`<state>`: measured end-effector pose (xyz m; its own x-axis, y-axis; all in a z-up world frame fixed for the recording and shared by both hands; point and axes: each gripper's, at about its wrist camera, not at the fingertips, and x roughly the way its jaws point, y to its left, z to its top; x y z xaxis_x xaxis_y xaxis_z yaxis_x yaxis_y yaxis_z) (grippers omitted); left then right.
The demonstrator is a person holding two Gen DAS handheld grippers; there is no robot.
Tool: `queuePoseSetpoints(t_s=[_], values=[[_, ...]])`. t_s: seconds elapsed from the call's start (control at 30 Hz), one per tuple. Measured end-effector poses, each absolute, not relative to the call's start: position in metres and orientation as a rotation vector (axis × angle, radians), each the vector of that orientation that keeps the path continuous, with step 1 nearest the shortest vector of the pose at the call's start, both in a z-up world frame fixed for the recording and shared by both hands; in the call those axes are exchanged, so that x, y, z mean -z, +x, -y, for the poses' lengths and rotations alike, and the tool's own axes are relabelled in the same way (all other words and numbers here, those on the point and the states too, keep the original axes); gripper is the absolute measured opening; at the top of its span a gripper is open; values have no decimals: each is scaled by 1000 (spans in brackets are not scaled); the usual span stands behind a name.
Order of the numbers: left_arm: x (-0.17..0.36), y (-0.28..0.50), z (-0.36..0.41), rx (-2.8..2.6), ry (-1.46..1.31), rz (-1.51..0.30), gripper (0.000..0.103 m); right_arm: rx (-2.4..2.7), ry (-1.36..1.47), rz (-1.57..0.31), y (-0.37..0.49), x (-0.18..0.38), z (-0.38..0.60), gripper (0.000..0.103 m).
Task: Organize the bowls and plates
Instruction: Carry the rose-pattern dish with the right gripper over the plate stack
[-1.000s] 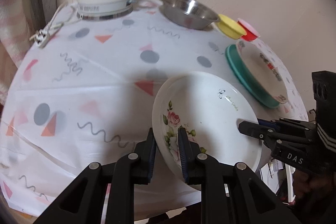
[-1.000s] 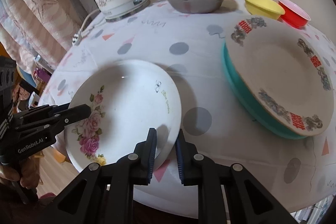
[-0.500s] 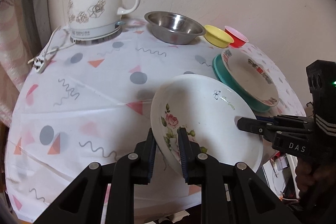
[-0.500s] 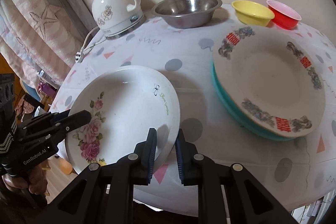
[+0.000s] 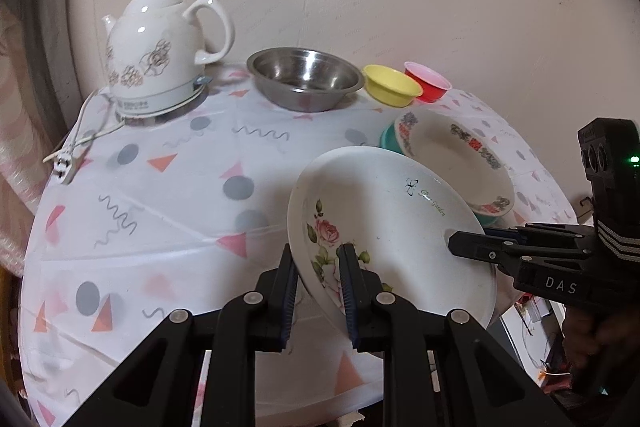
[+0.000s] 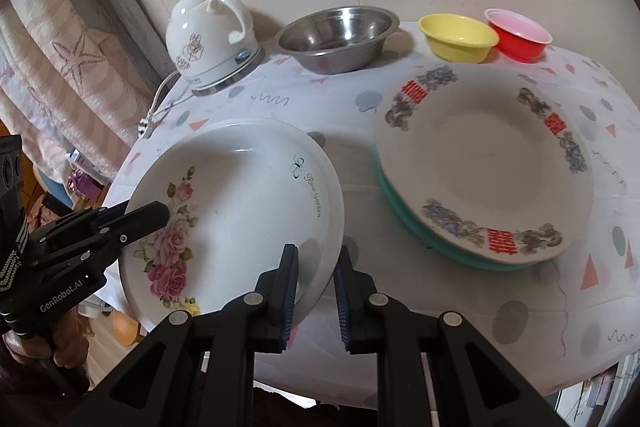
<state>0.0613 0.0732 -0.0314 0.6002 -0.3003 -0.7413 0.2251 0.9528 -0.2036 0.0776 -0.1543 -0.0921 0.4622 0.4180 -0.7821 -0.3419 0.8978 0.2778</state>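
Both grippers hold one white rose-patterned plate [image 5: 384,211], lifted above the table. My left gripper [image 5: 318,267] is shut on its left rim, and shows in the right wrist view [image 6: 136,215]. My right gripper [image 6: 314,275] is shut on the opposite rim, and shows in the left wrist view [image 5: 468,243]. The plate also shows in the right wrist view [image 6: 240,203]. To its right a white plate with red characters [image 6: 480,163] lies on a teal plate [image 6: 404,215].
At the table's back stand a white kettle [image 5: 160,55] with a loose cord [image 5: 68,155], a steel bowl [image 5: 304,79], a yellow bowl [image 5: 390,85] and a red bowl [image 5: 428,87]. The patterned tablecloth [image 5: 160,187] drops off at the near edge.
The rose plate has risen from the table, held by both grippers. Both cameras now sit higher and see more of the wall.
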Motion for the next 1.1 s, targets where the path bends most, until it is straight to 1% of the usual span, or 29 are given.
queuePoseSetpoints(t_s=[0.57,0.83,1.1], values=[[18,88,-9,374,-66,-869,21,-425,143,-948,94,77,219,18],[18,119,35,403,-72,-895,21,-397,173,-940,116,76,262,18],[28,155,77,411,-74,-933,21,-363,165,-980,146,89,298,18]])
